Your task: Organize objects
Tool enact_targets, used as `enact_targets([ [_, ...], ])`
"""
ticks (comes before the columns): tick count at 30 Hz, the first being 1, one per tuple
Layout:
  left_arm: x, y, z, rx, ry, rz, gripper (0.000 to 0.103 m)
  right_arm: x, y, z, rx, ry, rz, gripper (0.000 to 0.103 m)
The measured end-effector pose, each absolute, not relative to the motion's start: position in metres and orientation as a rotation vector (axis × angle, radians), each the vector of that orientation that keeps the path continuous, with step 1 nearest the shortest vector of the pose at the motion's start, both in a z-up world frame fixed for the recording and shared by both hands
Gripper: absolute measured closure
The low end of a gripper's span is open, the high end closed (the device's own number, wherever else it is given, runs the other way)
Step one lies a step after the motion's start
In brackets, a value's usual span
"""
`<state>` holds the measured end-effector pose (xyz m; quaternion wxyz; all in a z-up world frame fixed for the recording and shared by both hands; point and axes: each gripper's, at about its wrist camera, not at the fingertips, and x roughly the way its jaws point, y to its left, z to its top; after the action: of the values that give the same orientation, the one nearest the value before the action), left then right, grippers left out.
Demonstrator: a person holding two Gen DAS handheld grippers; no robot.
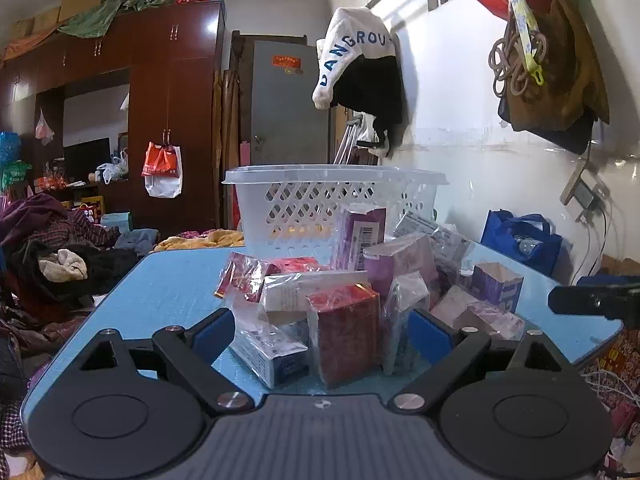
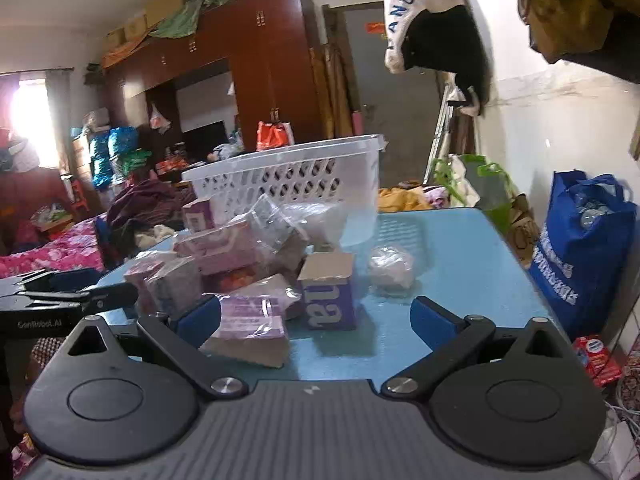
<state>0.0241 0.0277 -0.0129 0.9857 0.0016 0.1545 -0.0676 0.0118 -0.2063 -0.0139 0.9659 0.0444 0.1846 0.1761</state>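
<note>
"ANGROU" on hanging white garment (image 1: 352,52); "GenRobot.AI" on left gripper (image 2: 38,322).

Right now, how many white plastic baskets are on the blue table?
1. The white basket stands at the far end of the blue table, behind the pile of packets. No second one shows, though the pile hides some table.

The table (image 1: 180,280) is light blue, and the basket (image 1: 320,204) at its 12 o'clock edge is white with a diamond lattice. A red box (image 1: 346,332) shows gold edging; a purple box (image 2: 330,306) carries white lettering. Both tongs are black with blue pads (image 1: 430,332).
</note>
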Motion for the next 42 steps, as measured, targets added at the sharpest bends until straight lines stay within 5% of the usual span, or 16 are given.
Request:
enact_targets([
  [42, 0.0154, 0.0262, -0.0112, -0.003, 0.33, -0.058, 0.007, 0.0075, -0.1978, -0.0129, 0.047, 0.398, 0.411, 0.0],
])
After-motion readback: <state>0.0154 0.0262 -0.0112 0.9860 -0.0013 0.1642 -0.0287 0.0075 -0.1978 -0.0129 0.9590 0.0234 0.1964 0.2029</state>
